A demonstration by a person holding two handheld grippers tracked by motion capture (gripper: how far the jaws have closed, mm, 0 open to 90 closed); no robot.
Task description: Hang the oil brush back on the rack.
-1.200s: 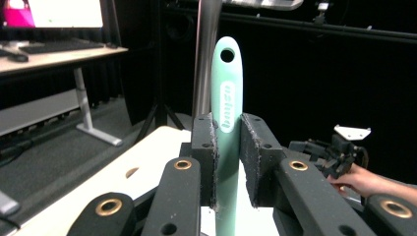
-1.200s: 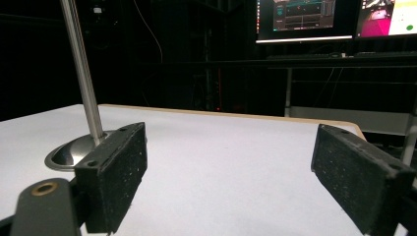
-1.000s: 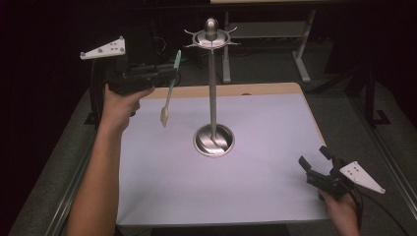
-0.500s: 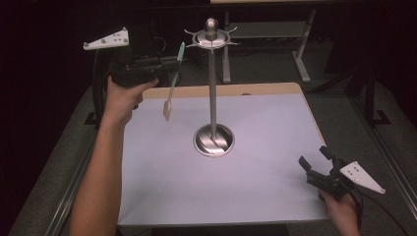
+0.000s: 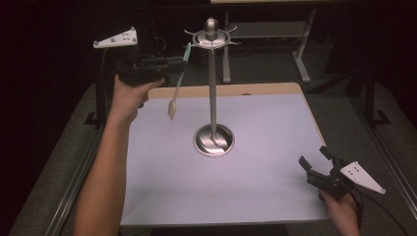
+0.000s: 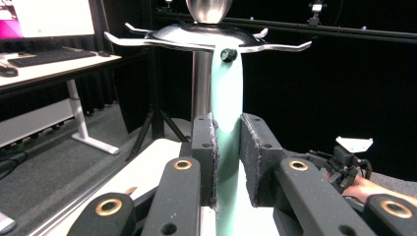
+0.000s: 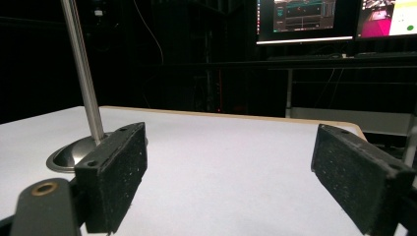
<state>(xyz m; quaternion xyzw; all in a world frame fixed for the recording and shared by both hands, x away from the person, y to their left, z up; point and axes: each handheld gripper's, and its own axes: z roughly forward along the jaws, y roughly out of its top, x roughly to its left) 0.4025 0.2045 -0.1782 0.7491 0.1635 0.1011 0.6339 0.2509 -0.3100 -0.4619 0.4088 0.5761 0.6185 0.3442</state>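
My left gripper (image 6: 227, 162) has its jaws clamped on the pale green handle of a flat plastic spatula (image 6: 227, 103), whose hanging hole sits just under a hook arm of the tall polished steel utensil stand (image 5: 212, 39). In the high view the spatula (image 5: 178, 83) hangs tilted, blade down, above the white tabletop (image 5: 246, 187), just left of the stand's pole. My right gripper (image 5: 314, 164) rests low at the near right corner, jaws spread wide and empty.

Mint-green spatula (image 5: 178, 81), silver stand (image 5: 213, 88), white table (image 5: 275, 142), black gripper (image 5: 322, 169).
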